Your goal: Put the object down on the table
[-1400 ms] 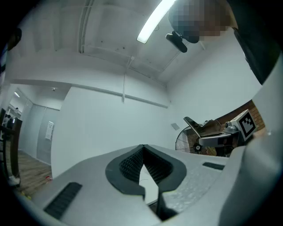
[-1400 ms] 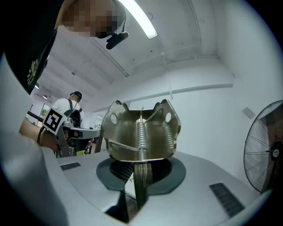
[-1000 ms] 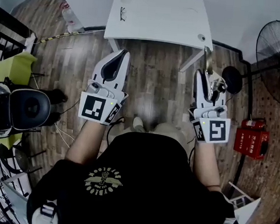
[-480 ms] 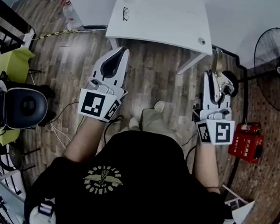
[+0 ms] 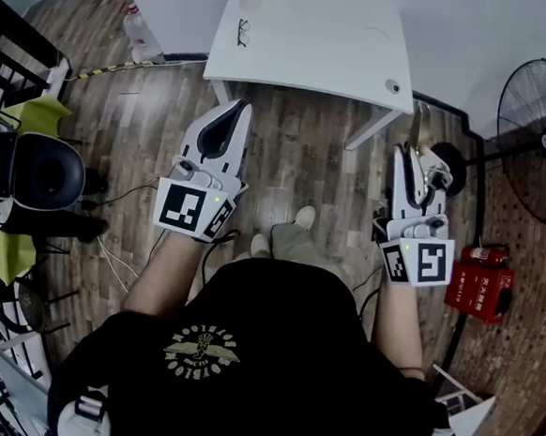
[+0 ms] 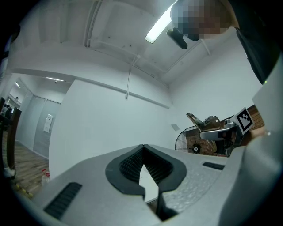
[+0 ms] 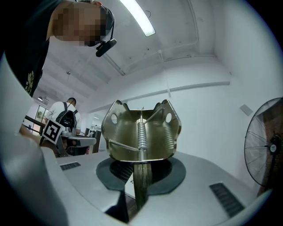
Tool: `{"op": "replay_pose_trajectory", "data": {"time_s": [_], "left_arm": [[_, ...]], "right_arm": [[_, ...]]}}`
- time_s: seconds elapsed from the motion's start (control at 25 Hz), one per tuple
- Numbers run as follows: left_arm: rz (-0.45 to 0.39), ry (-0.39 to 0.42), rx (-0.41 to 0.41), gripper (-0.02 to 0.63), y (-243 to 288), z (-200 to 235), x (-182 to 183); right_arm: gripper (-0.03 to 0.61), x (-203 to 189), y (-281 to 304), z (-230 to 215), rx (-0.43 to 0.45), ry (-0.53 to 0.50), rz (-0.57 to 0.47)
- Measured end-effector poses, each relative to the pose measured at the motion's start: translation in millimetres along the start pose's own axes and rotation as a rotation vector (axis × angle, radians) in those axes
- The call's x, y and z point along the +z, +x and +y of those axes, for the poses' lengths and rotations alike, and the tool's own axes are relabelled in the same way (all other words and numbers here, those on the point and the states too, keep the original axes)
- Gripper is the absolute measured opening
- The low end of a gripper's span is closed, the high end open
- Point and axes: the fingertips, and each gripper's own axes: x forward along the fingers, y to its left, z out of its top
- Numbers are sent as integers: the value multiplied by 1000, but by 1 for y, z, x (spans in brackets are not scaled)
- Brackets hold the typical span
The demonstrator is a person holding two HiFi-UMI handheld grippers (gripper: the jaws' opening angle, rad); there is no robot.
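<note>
My right gripper (image 5: 413, 150) is shut on a brass-coloured metal spring clamp (image 5: 418, 123), which sticks out past the jaw tips, over the floor just off the white table's (image 5: 315, 46) near right corner. In the right gripper view the clamp (image 7: 141, 132) stands upright between the pads, with its coil spring facing me. My left gripper (image 5: 231, 110) hovers over the wooden floor in front of the table's near left edge. Its jaws are shut and hold nothing (image 6: 142, 161).
A pair of glasses (image 5: 240, 33) lies at the table's left, and a small round thing (image 5: 392, 84) sits near its right corner. A standing fan (image 5: 543, 140) and a red box (image 5: 480, 280) are at the right. A black chair (image 5: 32, 170) is at the left.
The person has stepped forward, so the table edge lies nearer both grippers. The right gripper has shifted slightly right with the clamp still held. The left gripper keeps its pose.
</note>
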Motion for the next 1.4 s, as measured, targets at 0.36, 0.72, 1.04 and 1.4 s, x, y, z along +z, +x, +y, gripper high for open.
{"op": "replay_pose_trajectory", "data": {"time_s": [0.36, 0.72, 1.04, 1.4], "left_arm": [[28, 2, 16, 6, 27, 2, -17], [74, -15, 59, 6, 51, 21, -48], [99, -30, 82, 6, 87, 31, -70], [98, -7, 90, 6, 153, 38, -74]], "right_arm": [[60, -22, 18, -30, -11, 28, 23], [60, -57, 45, -48, 9, 53, 80], [60, -79, 73, -78, 20, 69, 113], [61, -82, 105, -134, 24, 75, 103]]}}
